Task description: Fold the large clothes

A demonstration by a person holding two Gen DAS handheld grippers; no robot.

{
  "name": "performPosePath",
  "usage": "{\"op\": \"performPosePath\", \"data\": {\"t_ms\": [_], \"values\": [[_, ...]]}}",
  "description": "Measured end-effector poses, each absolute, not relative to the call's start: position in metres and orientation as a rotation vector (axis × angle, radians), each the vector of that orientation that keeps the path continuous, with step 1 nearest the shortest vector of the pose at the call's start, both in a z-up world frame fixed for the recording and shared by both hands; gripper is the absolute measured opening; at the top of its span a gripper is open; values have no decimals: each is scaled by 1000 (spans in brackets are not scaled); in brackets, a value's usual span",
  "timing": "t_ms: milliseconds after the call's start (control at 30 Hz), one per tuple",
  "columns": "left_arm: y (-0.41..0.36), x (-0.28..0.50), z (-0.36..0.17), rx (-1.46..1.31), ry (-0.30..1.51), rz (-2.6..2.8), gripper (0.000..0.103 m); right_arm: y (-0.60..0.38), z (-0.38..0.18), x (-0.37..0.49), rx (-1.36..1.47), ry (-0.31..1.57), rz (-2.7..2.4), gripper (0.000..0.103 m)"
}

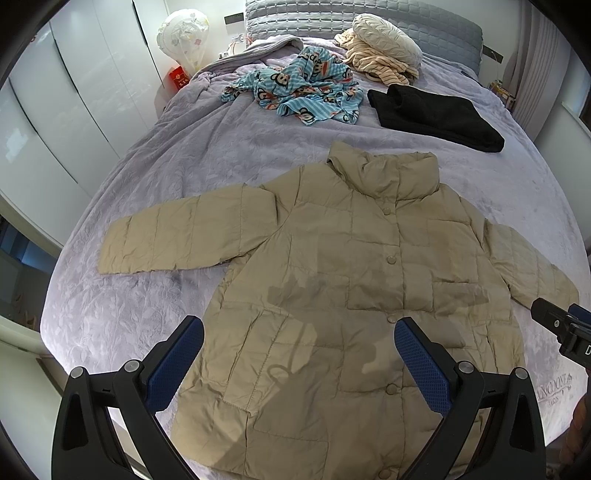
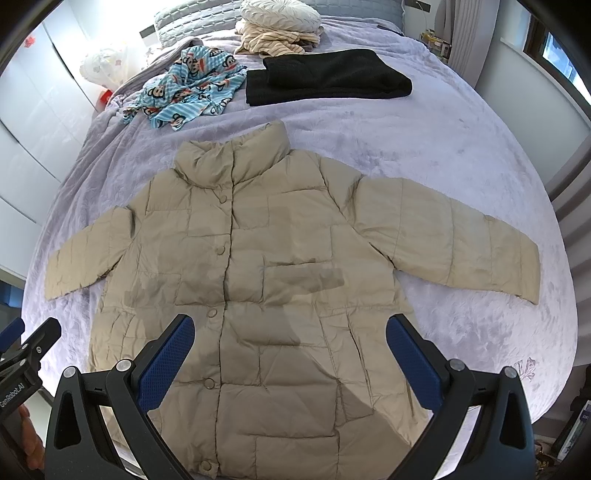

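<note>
A beige quilted jacket (image 1: 351,273) (image 2: 266,266) lies flat and buttoned on the lilac bed cover (image 1: 155,206) (image 2: 443,155), collar towards the headboard, both sleeves spread out sideways. My left gripper (image 1: 299,354) hovers open above the jacket's lower left half, nothing between its blue pads. My right gripper (image 2: 290,354) hovers open over the lower right half, also holding nothing. The right gripper's tip (image 1: 561,328) shows at the right edge of the left wrist view; the left gripper's tip (image 2: 29,347) shows at the left edge of the right wrist view.
Further up the bed lie a folded black garment (image 1: 439,114) (image 2: 325,79), a crumpled blue cartoon-print cloth (image 1: 295,92) (image 2: 188,88), a striped cream garment (image 1: 380,62) under a white round cushion (image 1: 388,35), and a grey pillow (image 1: 332,14). White wardrobe doors (image 1: 55,110) stand left.
</note>
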State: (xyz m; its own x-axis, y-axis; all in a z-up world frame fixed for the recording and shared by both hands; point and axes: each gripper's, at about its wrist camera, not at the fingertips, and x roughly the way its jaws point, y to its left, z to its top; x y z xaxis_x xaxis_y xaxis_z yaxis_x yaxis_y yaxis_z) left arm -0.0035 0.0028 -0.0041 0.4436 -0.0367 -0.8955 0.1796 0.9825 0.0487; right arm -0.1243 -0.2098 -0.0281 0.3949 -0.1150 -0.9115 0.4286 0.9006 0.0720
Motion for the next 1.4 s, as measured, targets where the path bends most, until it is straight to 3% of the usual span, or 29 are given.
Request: {"op": "performPosePath", "data": {"t_ms": [367,733,967,1400], "values": [[9,-2,-6,130,1101,-122,103,-206,-36,-121,329,1138,-356,103],[88,42,-41,-131,1188,-128,103,-175,-37,-105,294,1162,-324,103],[164,96,-95,-262,1220,-119,103,-147,-56,-74,394,1150,-268,103],[319,181,-242,-686,1229,-64,103,-39,-169,-2,474,1322,-75,103]]}}
